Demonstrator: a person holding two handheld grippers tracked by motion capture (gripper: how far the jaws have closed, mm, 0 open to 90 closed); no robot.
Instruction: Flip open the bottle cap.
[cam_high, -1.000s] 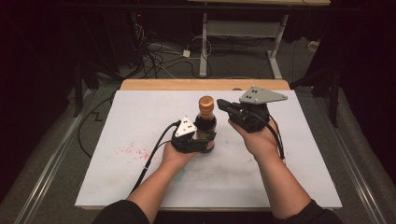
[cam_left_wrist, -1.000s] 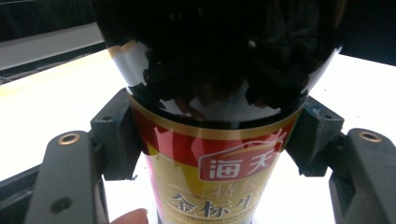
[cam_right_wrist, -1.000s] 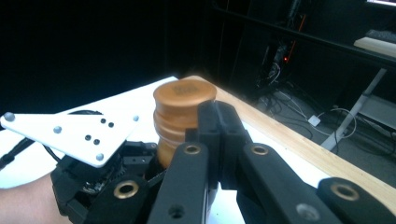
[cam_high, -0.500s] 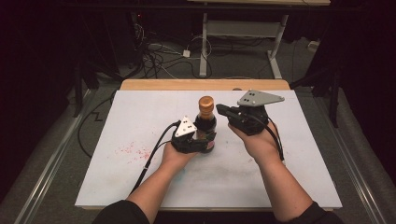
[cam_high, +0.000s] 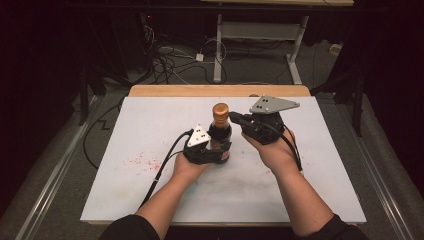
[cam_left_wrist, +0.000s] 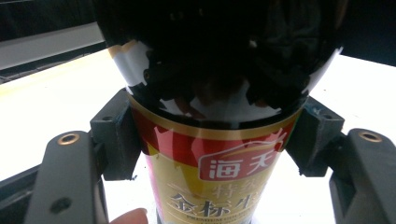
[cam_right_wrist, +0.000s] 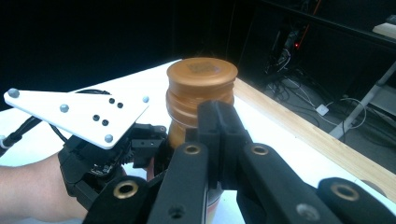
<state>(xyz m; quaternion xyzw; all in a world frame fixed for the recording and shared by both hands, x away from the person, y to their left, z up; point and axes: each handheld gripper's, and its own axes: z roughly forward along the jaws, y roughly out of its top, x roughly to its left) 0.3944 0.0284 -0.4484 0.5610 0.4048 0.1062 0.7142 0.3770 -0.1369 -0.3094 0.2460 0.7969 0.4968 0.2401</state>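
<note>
A dark sauce bottle (cam_high: 220, 132) with a copper cap (cam_high: 220, 110) stands upright mid-table on the white board (cam_high: 310, 165). My left gripper (cam_high: 221, 150) is shut on its lower body. In the left gripper view both pads (cam_left_wrist: 116, 135) press the sides of the red-and-gold labelled bottle (cam_left_wrist: 215, 158). My right gripper (cam_high: 233, 117) is held just right of the bottle's neck, its jaws shut together with nothing between them. In the right gripper view its tips (cam_right_wrist: 219, 121) sit right in front of the neck under the cap (cam_right_wrist: 201, 79); contact cannot be told. The left gripper (cam_right_wrist: 107, 154) shows behind, at left.
Faint red stains (cam_high: 142, 161) mark the board left of my left hand. A wooden strip (cam_high: 200, 90) runs along the far edge. Beyond it, cables (cam_high: 170, 65) and a desk's legs (cam_high: 218, 55) stand on the dark floor.
</note>
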